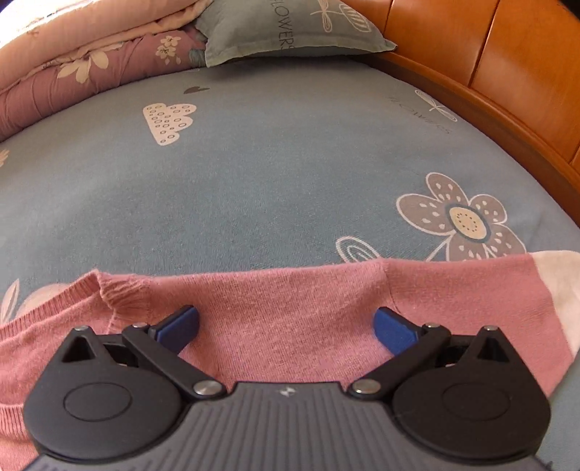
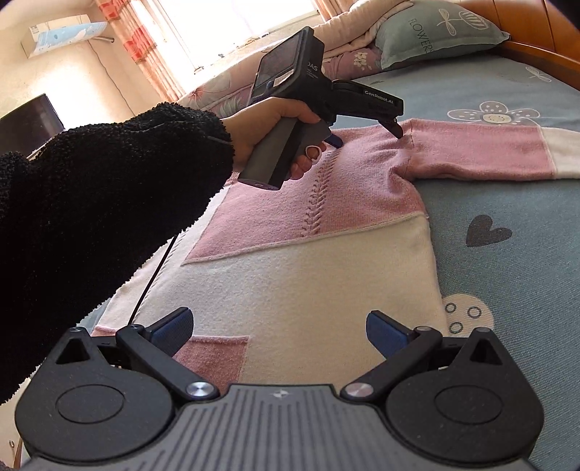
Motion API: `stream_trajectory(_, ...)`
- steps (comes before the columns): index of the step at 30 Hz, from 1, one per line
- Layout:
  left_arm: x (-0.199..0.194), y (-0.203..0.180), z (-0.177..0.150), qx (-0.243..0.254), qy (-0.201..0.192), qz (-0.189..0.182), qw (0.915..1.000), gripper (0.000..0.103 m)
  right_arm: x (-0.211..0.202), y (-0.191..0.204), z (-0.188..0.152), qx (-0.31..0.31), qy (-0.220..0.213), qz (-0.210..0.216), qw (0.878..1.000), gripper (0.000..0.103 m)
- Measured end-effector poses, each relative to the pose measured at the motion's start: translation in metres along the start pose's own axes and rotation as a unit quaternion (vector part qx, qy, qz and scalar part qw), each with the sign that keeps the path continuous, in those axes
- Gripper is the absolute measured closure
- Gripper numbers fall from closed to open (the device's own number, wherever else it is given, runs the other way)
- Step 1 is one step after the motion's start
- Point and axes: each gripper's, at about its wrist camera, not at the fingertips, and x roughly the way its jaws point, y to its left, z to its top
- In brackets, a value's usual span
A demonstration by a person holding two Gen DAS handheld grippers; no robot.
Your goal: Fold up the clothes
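Left wrist view. The left gripper [image 1: 286, 324] sits at the bottom of the frame with its jaws wide apart and nothing between them, poised over the shoulder of the pink sweater [image 1: 275, 311], which fills the lower third. The neckline rib lies at lower left; a cream cuff shows at the right edge. The sweater lies on the blue bedsheet [image 1: 272, 174]. Writing: "FLOWERS" runs down the pillow [image 1: 253, 32] at top centre, and again faintly on the sheet at upper right, beside the wooden bed frame [image 1: 489, 65].

Right wrist view. The right gripper [image 2: 277, 328] occupies the bottom centre, jaws wide and empty, above the cream hem region. The sweater is spread flat across the middle of the frame, one sleeve stretched toward the right edge. No fold appears made; judged from this, the task is at its start, with sleeves and body all left to fold. A hand [image 2: 275, 123] in a black fleece sleeve holds the other gripper at upper centre, its tips touching the shoulder seam. Its body reads "GenRobot.AI"; a second label is partly hidden. The pillow again reads "FLOWERS".
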Motion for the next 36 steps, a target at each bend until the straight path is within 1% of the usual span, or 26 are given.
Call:
stream_trajectory(3, 0.013, -0.002, 0.011, -0.010, 0.000, 0.022, 0.9997, 0.000, -0.001, 0.000, 0.000, 0.003, 0.000, 0.000, 1.000, 0.000)
stream_trajectory(5, 0.010, -0.007, 0.015, -0.008, 0.008, 0.031, 0.9995, 0.001, -0.002, 0.000, 0.000, 0.004, -0.002, 0.001, 1.000, 0.000)
stream_trajectory(7, -0.005, -0.015, 0.013, 0.008, -0.009, 0.029, 0.9995, 0.001, -0.004, 0.000, -0.001, 0.005, -0.005, 0.004, 1.000, 0.000)
stream_trajectory(9, -0.022, -0.025, 0.007, 0.015, -0.016, 0.004, 0.9997, 0.001, -0.006, 0.001, -0.001, 0.005, -0.007, 0.006, 1.000, 0.000)
stream_trajectory(11, -0.029, -0.038, -0.001, 0.031, 0.006, -0.041, 0.9986, 0.001, -0.006, 0.002, 0.000, 0.004, -0.008, 0.007, 1.000, 0.000)
stream_trajectory(12, -0.033, -0.045, -0.005, 0.040, 0.017, -0.064, 0.9970, 0.001, -0.006, 0.002, 0.000, 0.004, -0.008, 0.008, 1.000, 0.000)
stream_trajectory(13, -0.034, -0.058, -0.010, 0.059, 0.031, -0.082, 0.9944, 0.001, -0.006, 0.003, 0.000, 0.004, -0.008, 0.009, 1.000, 0.000)
stream_trajectory(14, -0.033, -0.069, -0.014, 0.069, 0.040, -0.095, 0.9922, 0.001, -0.006, 0.003, 0.001, 0.003, -0.008, 0.009, 1.000, 0.000)
stream_trajectory(16, -0.027, -0.083, -0.019, 0.065, 0.053, -0.137, 0.9870, 0.001, -0.006, 0.004, 0.001, 0.002, -0.008, 0.009, 1.000, 0.000)
stream_trajectory(17, -0.022, -0.089, -0.021, 0.058, 0.058, -0.151, 0.9851, 0.001, -0.007, 0.004, 0.001, 0.002, -0.008, 0.009, 1.000, 0.000)
stream_trajectory(18, -0.019, -0.094, -0.021, 0.057, 0.057, -0.138, 0.9872, 0.001, -0.007, 0.004, 0.001, 0.002, -0.008, 0.010, 1.000, 0.000)
stream_trajectory(19, -0.019, -0.097, -0.019, 0.056, 0.059, -0.133, 0.9878, 0.001, -0.008, 0.004, 0.002, 0.003, -0.009, 0.010, 1.000, 0.000)
stream_trajectory(20, -0.020, -0.097, -0.015, 0.048, 0.068, -0.134, 0.9876, 0.001, -0.008, 0.004, 0.002, 0.004, -0.010, 0.010, 1.000, 0.000)
stream_trajectory(22, -0.031, -0.093, -0.013, 0.031, 0.057, -0.140, 0.9880, 0.001, -0.009, 0.003, 0.002, 0.005, -0.012, 0.014, 1.000, 0.000)
stream_trajectory(23, -0.039, -0.092, -0.013, 0.027, 0.044, -0.145, 0.9881, 0.001, -0.010, 0.003, 0.002, 0.006, -0.013, 0.015, 1.000, 0.000)
stream_trajectory(24, -0.044, -0.092, -0.014, 0.023, 0.038, -0.158, 0.9865, 0.001, -0.010, 0.003, 0.001, 0.007, -0.013, 0.016, 1.000, 0.000)
stream_trajectory(25, -0.044, -0.093, -0.014, 0.020, 0.044, -0.178, 0.9828, 0.001, -0.010, 0.003, 0.001, 0.006, -0.013, 0.017, 1.000, 0.000)
stream_trajectory(26, -0.042, -0.096, -0.015, 0.012, 0.060, -0.202, 0.9774, 0.001, -0.011, 0.003, 0.001, 0.006, -0.013, 0.017, 1.000, 0.000)
stream_trajectory(27, -0.035, -0.100, -0.017, -0.002, 0.083, -0.231, 0.9693, 0.001, -0.011, 0.003, 0.001, 0.006, -0.014, 0.018, 1.000, 0.000)
stream_trajectory(28, -0.027, -0.104, -0.021, -0.019, 0.111, -0.262, 0.9585, 0.001, -0.011, 0.003, 0.001, 0.006, -0.014, 0.019, 1.000, 0.000)
stream_trajectory(29, -0.023, -0.108, -0.025, -0.030, 0.112, -0.272, 0.9552, 0.001, -0.011, 0.003, 0.001, 0.005, -0.014, 0.019, 1.000, 0.000)
stream_trajectory(30, -0.025, -0.112, -0.026, -0.030, 0.100, -0.271, 0.9570, 0.001, -0.011, 0.003, 0.001, 0.005, -0.014, 0.019, 1.000, 0.000)
stream_trajectory(33, -0.030, -0.118, -0.023, -0.034, 0.113, -0.304, 0.9451, 0.001, -0.010, 0.002, 0.001, 0.008, -0.011, 0.016, 1.000, 0.000)
stream_trajectory(34, -0.034, -0.116, -0.022, -0.042, 0.119, -0.310, 0.9421, 0.001, -0.008, 0.002, 0.001, 0.009, -0.009, 0.015, 1.000, 0.000)
stream_trajectory(35, -0.040, -0.115, -0.021, -0.042, 0.120, -0.307, 0.9431, 0.001, -0.007, 0.002, 0.001, 0.010, -0.006, 0.013, 1.000, 0.000)
stream_trajectory(36, -0.048, -0.114, -0.021, -0.036, 0.116, -0.299, 0.9464, 0.001, -0.006, 0.002, 0.001, 0.009, -0.004, 0.011, 1.000, 0.000)
